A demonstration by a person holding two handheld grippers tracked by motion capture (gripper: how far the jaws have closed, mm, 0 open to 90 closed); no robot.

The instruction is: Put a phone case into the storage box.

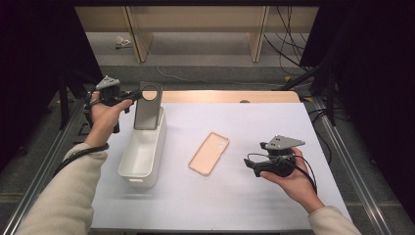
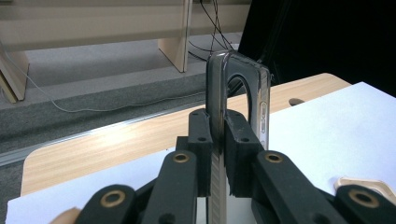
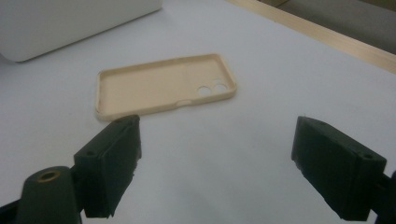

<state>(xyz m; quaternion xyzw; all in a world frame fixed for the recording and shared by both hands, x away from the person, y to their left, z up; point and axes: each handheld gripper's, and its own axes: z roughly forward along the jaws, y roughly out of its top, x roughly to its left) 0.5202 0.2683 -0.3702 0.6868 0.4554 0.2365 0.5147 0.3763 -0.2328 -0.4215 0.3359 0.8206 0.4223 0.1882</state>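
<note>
Inspector: Fingers of the left gripper [image 1: 131, 94] were clenched on the grey phone case [image 1: 148, 105], upper left, above the white bin [image 1: 142, 156].

Assessor: Right gripper [image 1: 254, 165] stood released. Risk?

Inspector: Edge grip; case could pivot, miss bin.

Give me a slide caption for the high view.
Left gripper holds a grey phone case upright over a white bin; open right gripper waits beside a beige case.

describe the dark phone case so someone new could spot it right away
Start at the white bin on the left of the white table. Above its far end, the left tongs pinch the grey phone case upright. Unlike the beige case lying flat mid-table, it is dark with one large round camera hole.
</note>
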